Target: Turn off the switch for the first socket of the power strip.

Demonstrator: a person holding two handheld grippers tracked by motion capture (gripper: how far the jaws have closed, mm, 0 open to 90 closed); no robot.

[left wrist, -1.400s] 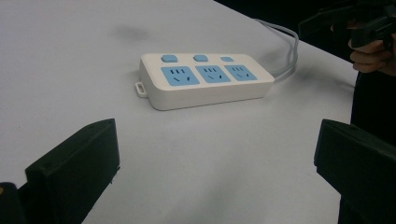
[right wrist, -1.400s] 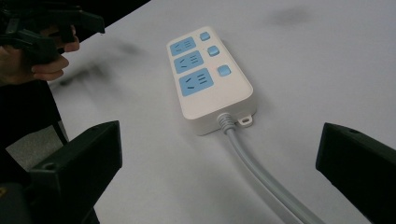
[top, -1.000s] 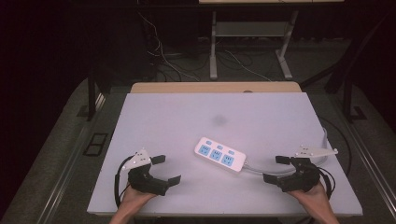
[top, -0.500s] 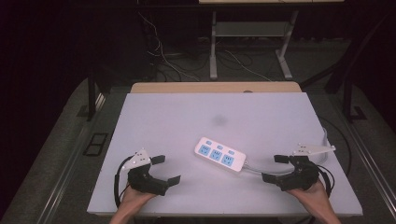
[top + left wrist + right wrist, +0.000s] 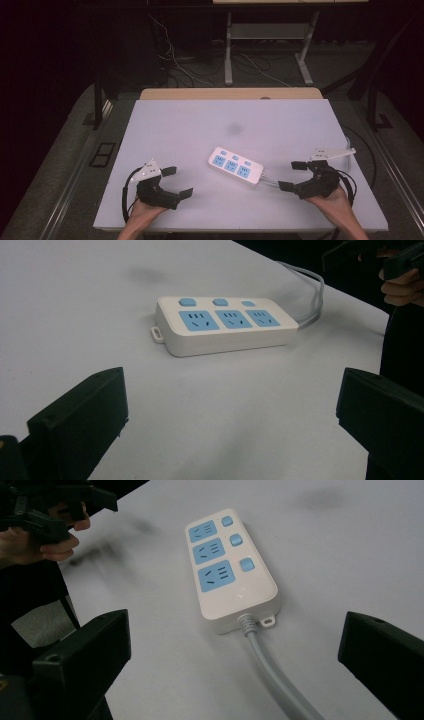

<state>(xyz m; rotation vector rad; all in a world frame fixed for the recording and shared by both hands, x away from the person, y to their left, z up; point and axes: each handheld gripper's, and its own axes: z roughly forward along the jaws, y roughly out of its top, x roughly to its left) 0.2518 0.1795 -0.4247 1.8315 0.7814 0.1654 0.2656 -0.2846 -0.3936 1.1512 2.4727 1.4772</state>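
The white power strip (image 5: 235,166) lies flat on the white table (image 5: 200,125), right of centre, set at a slant, between the 2 grippers and touching neither. The left gripper (image 5: 178,182) sits near the front edge at the left, well apart from the strip; its jaws are spread wide with nothing between them. The right gripper (image 5: 292,175) sits at the front right, nearer to the strip's cord end, jaws likewise spread wide and holding nothing.

The high view gives the layout: both hands at the near edge, the strip between them, a faint dark smudge (image 5: 234,129) on the table beyond it. The left gripper view resolves the power strip (image 5: 225,325) better: 3 blue sockets in a row, 3 blue buttons behind them, a small mounting tab on the near end. The right gripper view shows the power strip (image 5: 230,567) end-on, with the grey cord (image 5: 272,675) leaving beside a second tab.

The cord runs out of the bottom of the right gripper view; in the high view it passes toward the right gripper and I cannot trace its end. The socket markings are too small to read from above.
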